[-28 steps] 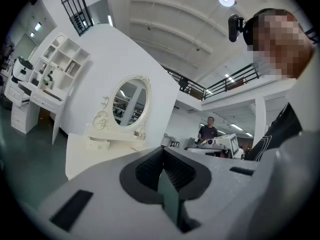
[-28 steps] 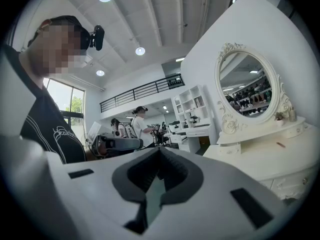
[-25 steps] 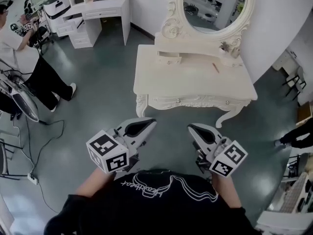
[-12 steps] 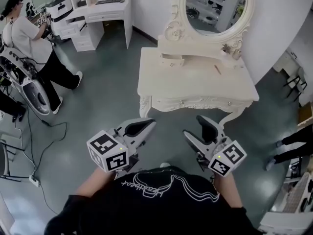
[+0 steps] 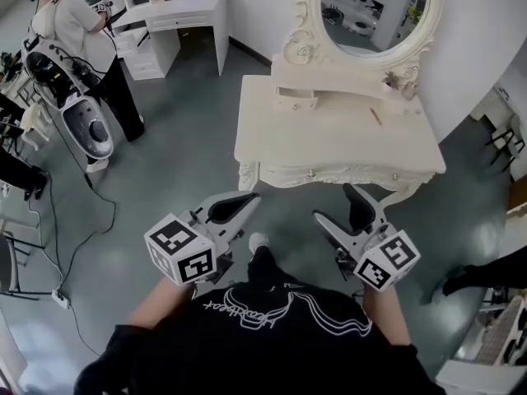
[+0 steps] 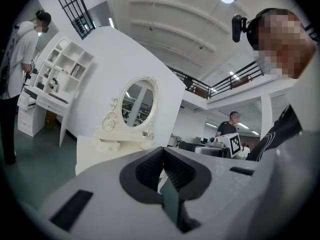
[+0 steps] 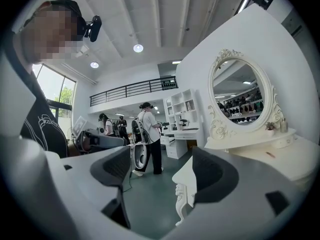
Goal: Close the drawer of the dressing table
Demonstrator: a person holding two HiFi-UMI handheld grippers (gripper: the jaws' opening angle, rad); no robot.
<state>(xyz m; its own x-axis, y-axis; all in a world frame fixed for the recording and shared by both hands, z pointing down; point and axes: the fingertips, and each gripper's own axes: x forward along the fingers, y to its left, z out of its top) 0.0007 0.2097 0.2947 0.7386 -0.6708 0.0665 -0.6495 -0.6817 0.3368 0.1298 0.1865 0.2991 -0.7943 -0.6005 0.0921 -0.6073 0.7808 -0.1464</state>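
The white dressing table (image 5: 329, 138) with its oval mirror (image 5: 375, 11) stands ahead of me across the grey floor. On its raised shelf a small drawer (image 5: 294, 98) sticks out a little; in the left gripper view the same drawer (image 6: 109, 145) shows under the mirror. My left gripper (image 5: 247, 202) is shut and empty, short of the table, its pads (image 6: 150, 166) meeting at the tips. My right gripper (image 5: 344, 212) is open, and its jaws have just been opening with nothing between them. The right gripper (image 7: 162, 169) points past the table's carved leg (image 7: 182, 194).
A person (image 5: 74, 23) stands at a white desk (image 5: 173, 6) at the far left, beside a grey machine on a stand (image 5: 86, 126). Cables (image 5: 74, 245) trail over the floor on the left. Someone's leg (image 5: 486, 274) shows at the right edge.
The right jaws went from shut to wide open. Both grippers and the view came a little nearer to the table. The person on the left walked off toward the far desk.
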